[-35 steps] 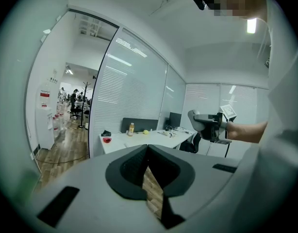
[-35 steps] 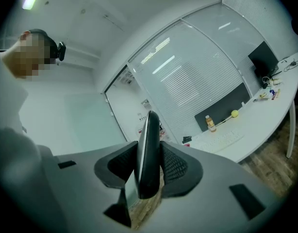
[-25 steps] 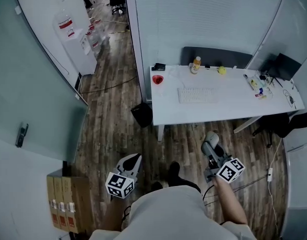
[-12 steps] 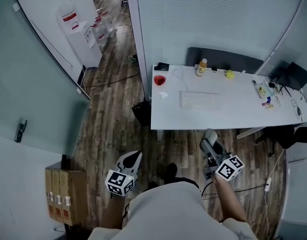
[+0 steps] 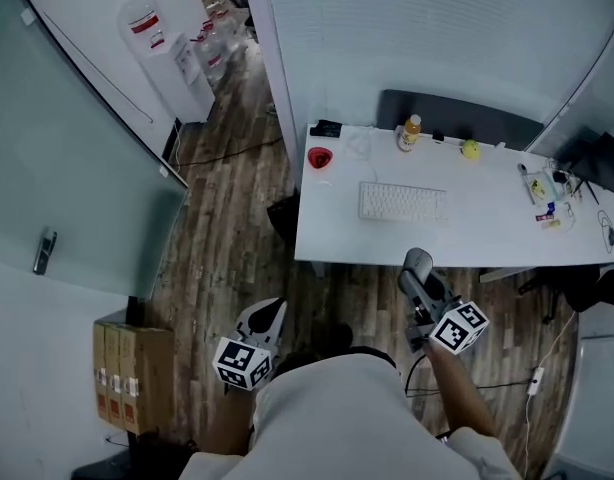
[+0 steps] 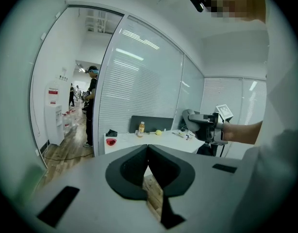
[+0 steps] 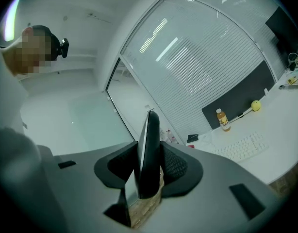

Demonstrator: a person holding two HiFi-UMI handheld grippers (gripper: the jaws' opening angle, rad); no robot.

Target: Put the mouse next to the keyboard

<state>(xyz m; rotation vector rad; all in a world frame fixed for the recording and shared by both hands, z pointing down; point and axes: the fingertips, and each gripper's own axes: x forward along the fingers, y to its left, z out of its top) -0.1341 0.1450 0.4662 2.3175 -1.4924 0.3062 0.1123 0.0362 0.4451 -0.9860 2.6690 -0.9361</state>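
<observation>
The right gripper (image 5: 419, 280) is held out level in front of the body, pinching the mouse (image 5: 418, 264) edge-on between its jaws. The left gripper (image 5: 268, 318) hangs lower, tilted down, its jaws pressed together with nothing between them. Since a second ago the table (image 5: 477, 243) has drawn closer: its near edge now lies just ahead of the right gripper, with the keyboard (image 5: 403, 203) farther ahead, apart from the mouse. The mouse's buttons cannot be made out, and the torso hides the left arm.
</observation>
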